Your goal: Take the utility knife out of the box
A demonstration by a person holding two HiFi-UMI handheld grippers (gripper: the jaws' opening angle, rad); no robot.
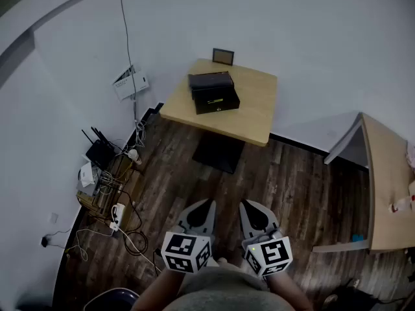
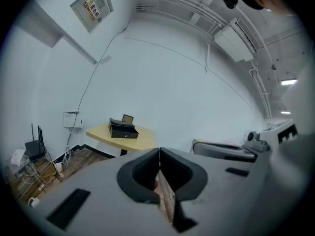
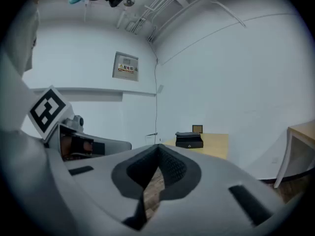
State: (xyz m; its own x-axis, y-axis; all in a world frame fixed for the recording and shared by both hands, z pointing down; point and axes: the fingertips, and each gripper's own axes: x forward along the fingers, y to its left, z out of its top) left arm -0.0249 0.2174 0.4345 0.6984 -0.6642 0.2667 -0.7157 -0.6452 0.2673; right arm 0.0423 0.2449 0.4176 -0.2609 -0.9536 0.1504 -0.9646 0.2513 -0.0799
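task not started, going by these views. left tool (image 1: 206, 205) sits close in front of the person, jaws together tip to tip, nothing between them. the box (image 1: 214, 92), black, is on the small yellow worktop (image 1: 256, 118) across the wood floor (image 1: 168, 173), well apart from both tools. right tool (image 1: 248, 205) is just beside the left one in the same state: jaws together, empty. neither tool touches anything. judgement: all of it is left to do. that means closing in on the worktop, getting into the box, finding the utility knife, clamping it and lifting it clear.

hard to read, left to right:
- router (image 1: 98, 153) and the cables around it by the wall: dim clutter, likely not part of the task.
- utility knife: not visible in any view. nothing knife-like lies on the bare worktop, so it's presumably inside the box.
- box lid: can't tell. a dark upper slab sits set back over the lower part, and it could be a raised lid or a separate piece. too small in all three views.
- small frame (image 1: 224, 56) behind the box by the wall: what it shows can't be made out.
- second table (image 1: 389, 186) at far right: cut off by the picture edge, and the small items on it can't be identified.
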